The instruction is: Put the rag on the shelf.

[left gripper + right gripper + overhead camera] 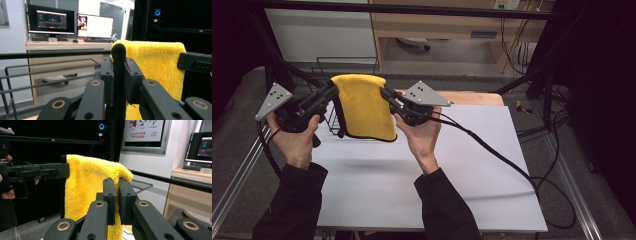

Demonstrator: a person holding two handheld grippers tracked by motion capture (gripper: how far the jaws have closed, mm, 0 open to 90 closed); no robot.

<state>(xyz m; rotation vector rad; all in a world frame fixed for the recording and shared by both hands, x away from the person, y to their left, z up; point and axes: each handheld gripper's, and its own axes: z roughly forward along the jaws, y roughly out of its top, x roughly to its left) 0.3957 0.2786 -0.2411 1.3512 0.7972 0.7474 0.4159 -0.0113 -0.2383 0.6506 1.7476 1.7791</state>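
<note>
Two handheld grippers, left gripper (331, 93) and right gripper (388, 95), each have fingers clamped on a top corner of a yellow towel (364, 107) hanging above the white tabletop (462, 165); next likely calls for draping it over the wire rack (328, 67) behind.

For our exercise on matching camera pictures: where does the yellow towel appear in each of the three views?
High view: the yellow towel hangs upper left of centre, stretched between both grippers.
Left gripper view: right of centre, its black-edged corner pinched in the left hand-held gripper.
Right gripper view: centre, its near corner pinched in the right hand-held gripper.
Shared landmark: the black wire rack behind the towel.
</note>
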